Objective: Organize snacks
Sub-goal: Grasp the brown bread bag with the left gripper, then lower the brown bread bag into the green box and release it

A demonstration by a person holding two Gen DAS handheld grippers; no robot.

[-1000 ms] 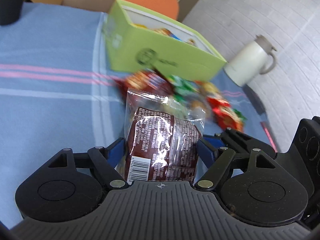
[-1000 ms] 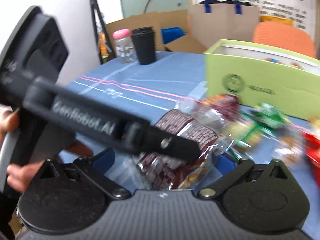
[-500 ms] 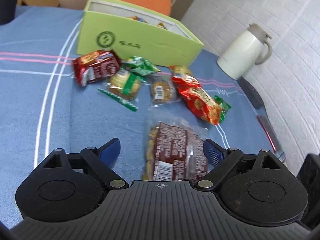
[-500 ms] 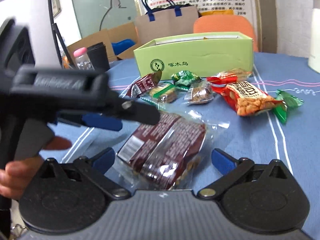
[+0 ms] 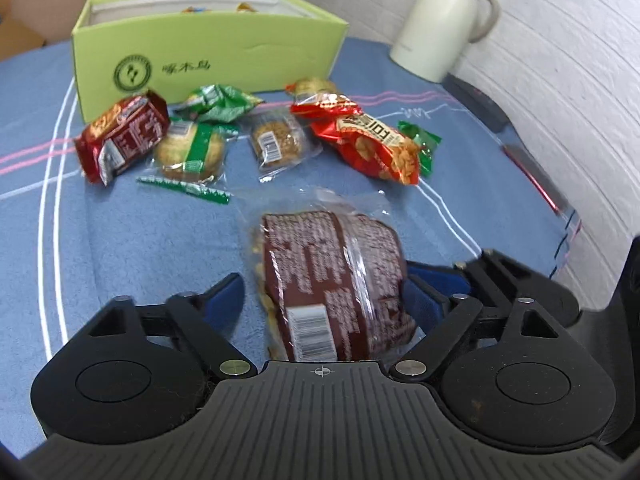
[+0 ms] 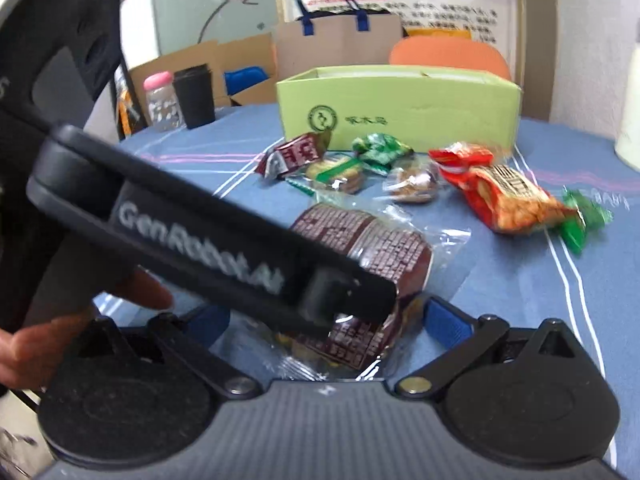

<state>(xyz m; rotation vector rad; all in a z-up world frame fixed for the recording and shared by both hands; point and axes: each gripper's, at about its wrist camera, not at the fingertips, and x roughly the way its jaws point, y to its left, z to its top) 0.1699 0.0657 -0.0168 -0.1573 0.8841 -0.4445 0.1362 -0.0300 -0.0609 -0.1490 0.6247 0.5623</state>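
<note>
A brown snack packet (image 5: 332, 272) in clear wrap lies on the blue cloth between the jaws of both grippers. My left gripper (image 5: 324, 280) is closing round it; its right pad meets the wrap and its left pad stands a little off. My right gripper (image 6: 326, 312) is open wide, with the same packet (image 6: 384, 248) between its fingers. The left gripper's black body (image 6: 200, 240) crosses in front of it. The green box (image 5: 224, 52) stands open behind. Before it lie a dark red packet (image 5: 120, 136), a green-banded biscuit (image 5: 188, 152), a round cake (image 5: 276, 142) and a red peanut packet (image 5: 372, 144).
A white jug (image 5: 444, 20) stands at the back right by the brick wall, near the table's edge. At the far left are a black cup (image 6: 194, 96) and a pink-capped bottle (image 6: 160, 100). A paper bag (image 6: 340, 44) and an orange chair (image 6: 448, 56) are behind the table. A hand (image 6: 40, 340) holds the left gripper.
The brown packet, gripped by the left gripper a second ago, came to lie on the cloth. The left jaws spread wide, then narrowed round it again. Both views swung toward the box.
</note>
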